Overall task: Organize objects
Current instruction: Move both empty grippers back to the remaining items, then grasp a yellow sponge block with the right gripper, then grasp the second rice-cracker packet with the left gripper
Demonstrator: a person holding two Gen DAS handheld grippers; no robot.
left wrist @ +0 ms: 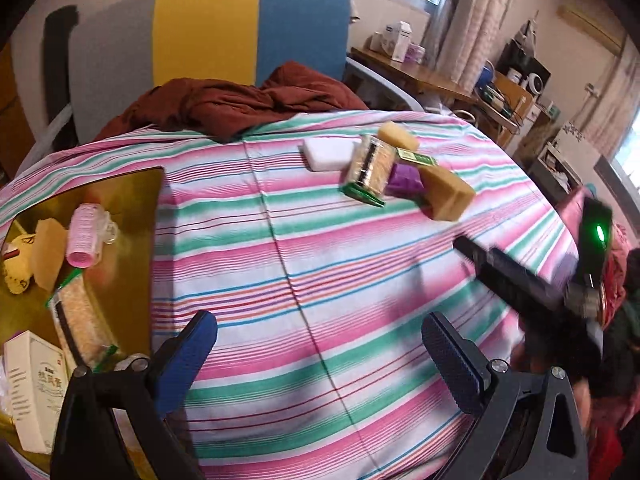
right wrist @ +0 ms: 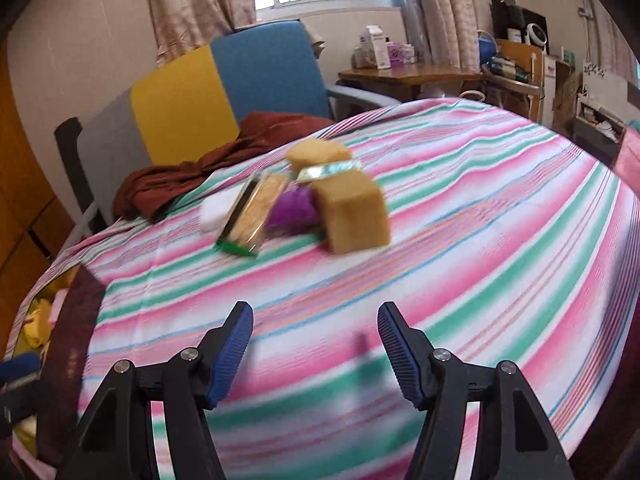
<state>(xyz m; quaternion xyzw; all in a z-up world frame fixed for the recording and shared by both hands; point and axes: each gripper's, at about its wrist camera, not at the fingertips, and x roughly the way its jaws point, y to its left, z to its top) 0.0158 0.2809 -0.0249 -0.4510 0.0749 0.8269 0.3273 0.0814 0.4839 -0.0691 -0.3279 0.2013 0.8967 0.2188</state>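
Note:
On the striped cloth (left wrist: pixel 304 264) lies a small pile: a white sponge block (left wrist: pixel 326 154), a clear packet with green ends (left wrist: pixel 368 170), a purple bundle (left wrist: pixel 404 180) and two tan sponge blocks (left wrist: pixel 450 196). My left gripper (left wrist: pixel 320 356) is open and holds nothing, well short of the pile. To its left a gold box (left wrist: pixel 132 208) holds a pink roller (left wrist: pixel 84 236), a second packet (left wrist: pixel 80 320) and a white carton (left wrist: pixel 32 384). My right gripper (right wrist: pixel 316 352) is also open with nothing in it, short of the nearest tan block (right wrist: pixel 354 214) and the packet (right wrist: pixel 252 216).
A dark red garment (left wrist: pixel 240 100) is bunched at the table's far edge against a grey, yellow and blue chair (left wrist: pixel 208 28). A cluttered wooden desk (right wrist: pixel 404 72) stands behind on the right. A black finger (left wrist: pixel 500 268) of my right gripper shows blurred at the right.

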